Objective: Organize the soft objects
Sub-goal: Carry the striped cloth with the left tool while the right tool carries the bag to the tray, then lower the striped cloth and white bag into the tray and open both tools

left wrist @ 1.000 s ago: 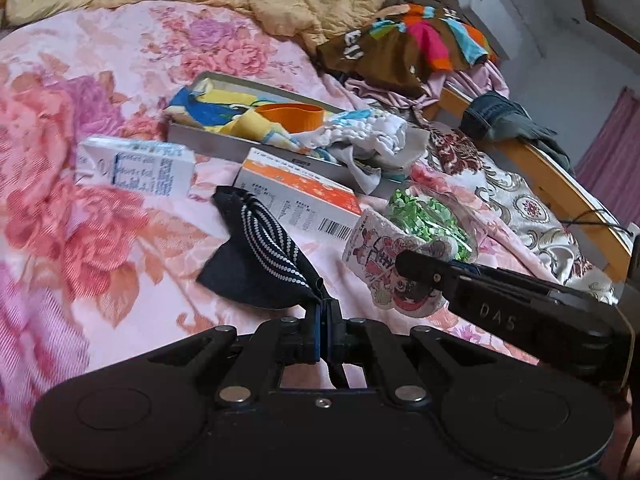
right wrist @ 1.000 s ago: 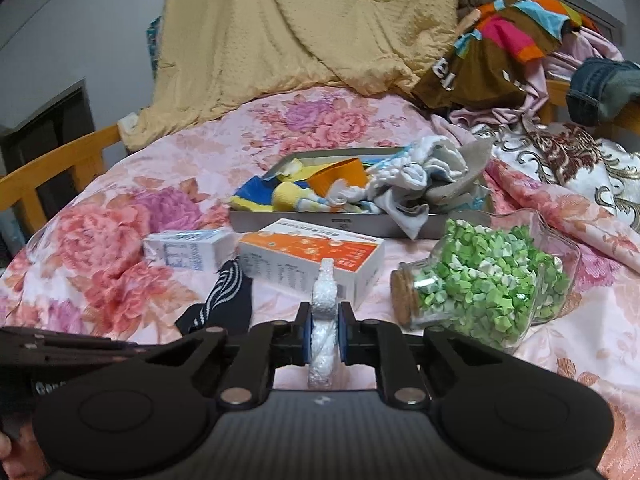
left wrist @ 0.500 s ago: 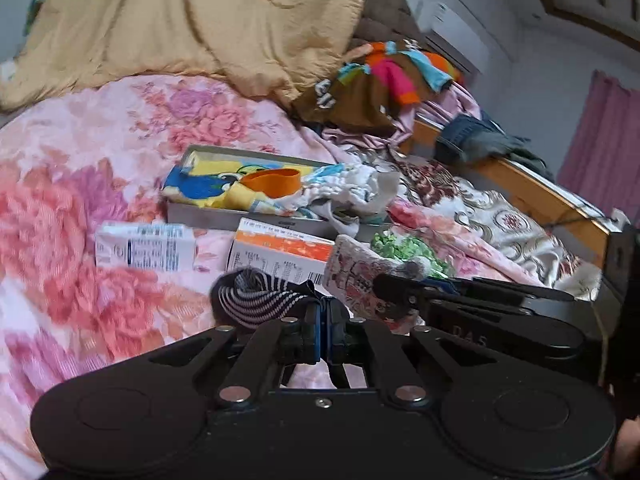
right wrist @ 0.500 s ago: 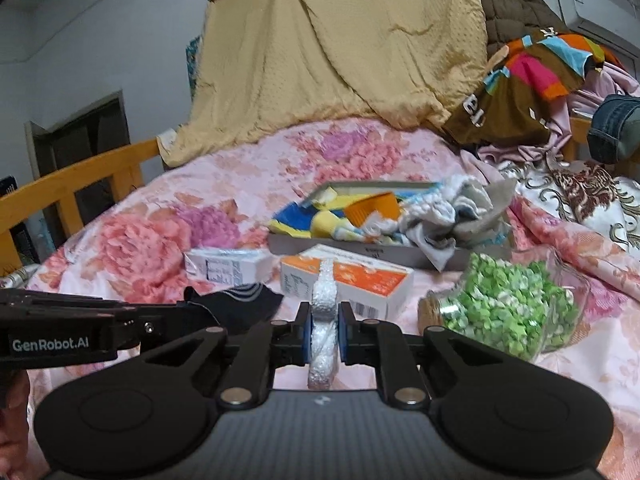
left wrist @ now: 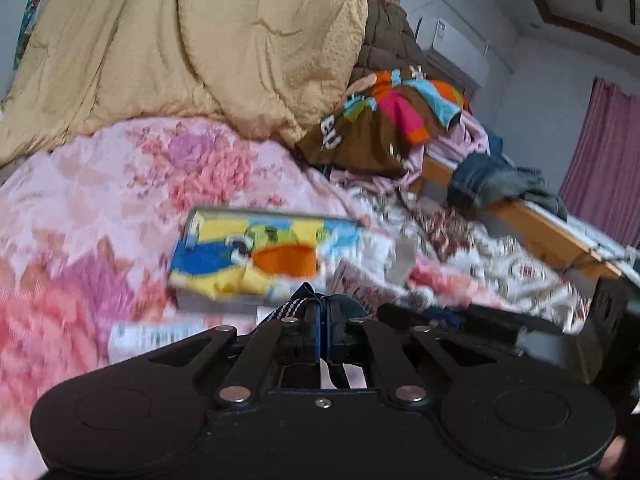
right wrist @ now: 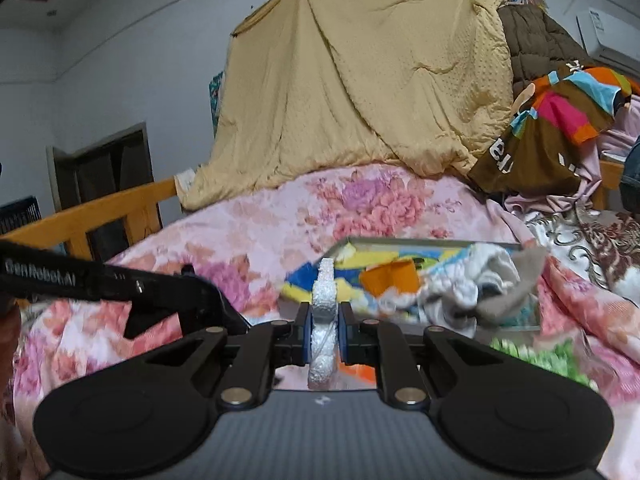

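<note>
My left gripper [left wrist: 323,330] is shut on a dark sock with white striped bands [left wrist: 298,304], held above the bed. My right gripper [right wrist: 324,330] is shut on a white crinkled soft item [right wrist: 324,300] seen edge on, also lifted. A flat grey box [left wrist: 224,216] on the floral bedspread holds yellow, blue and orange cloth [left wrist: 256,256] and white and grey socks; it also shows in the right wrist view [right wrist: 432,242]. The right gripper's arm [left wrist: 460,318] crosses the left wrist view; the left gripper's arm [right wrist: 100,280] crosses the right wrist view.
A white carton [left wrist: 152,338] lies in front of the box. Green paper stars [right wrist: 532,354] show at lower right. A yellow blanket [right wrist: 360,92] hangs behind. Piled clothes [left wrist: 392,120] and wooden bed rails [left wrist: 540,224] border the bed.
Both grippers have risen and tilted up with their items still held; the sock has left the bedspread, and the box now sits lower and closer in both views.
</note>
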`<state>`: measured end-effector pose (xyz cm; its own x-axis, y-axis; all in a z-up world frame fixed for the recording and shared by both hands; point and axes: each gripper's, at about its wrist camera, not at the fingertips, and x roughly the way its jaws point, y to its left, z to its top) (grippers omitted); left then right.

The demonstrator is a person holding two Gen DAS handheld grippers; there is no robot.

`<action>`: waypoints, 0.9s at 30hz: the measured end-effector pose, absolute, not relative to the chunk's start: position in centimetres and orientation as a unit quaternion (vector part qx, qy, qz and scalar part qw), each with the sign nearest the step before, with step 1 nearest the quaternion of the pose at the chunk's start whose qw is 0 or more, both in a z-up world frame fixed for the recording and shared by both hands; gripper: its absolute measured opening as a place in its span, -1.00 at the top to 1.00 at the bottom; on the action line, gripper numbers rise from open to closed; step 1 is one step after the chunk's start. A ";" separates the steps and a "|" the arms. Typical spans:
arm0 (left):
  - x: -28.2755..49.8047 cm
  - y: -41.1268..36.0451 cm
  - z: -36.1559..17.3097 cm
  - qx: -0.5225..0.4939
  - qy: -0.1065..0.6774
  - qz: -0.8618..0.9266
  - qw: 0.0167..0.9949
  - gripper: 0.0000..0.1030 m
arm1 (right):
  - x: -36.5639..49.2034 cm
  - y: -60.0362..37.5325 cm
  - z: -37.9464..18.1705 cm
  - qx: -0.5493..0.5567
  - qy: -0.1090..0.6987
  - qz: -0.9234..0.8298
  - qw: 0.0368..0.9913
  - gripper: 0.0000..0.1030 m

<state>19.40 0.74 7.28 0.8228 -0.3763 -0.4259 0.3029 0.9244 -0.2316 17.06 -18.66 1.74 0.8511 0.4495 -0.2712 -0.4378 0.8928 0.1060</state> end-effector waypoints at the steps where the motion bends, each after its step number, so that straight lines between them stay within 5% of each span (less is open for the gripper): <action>1: 20.3 0.6 7.7 -0.077 0.234 -0.180 0.952 0.97 | 17.9 -18.8 1.8 0.019 0.141 0.230 0.963 0.72; 12: 33.1 -1.9 9.9 -0.072 0.179 -0.164 0.967 0.97 | 29.4 -20.5 1.7 0.067 0.130 0.225 0.963 0.72; 27: 40.1 -3.8 1.9 -0.116 0.250 -0.110 0.955 0.97 | 36.6 -23.9 -0.5 0.129 0.198 0.177 0.955 0.71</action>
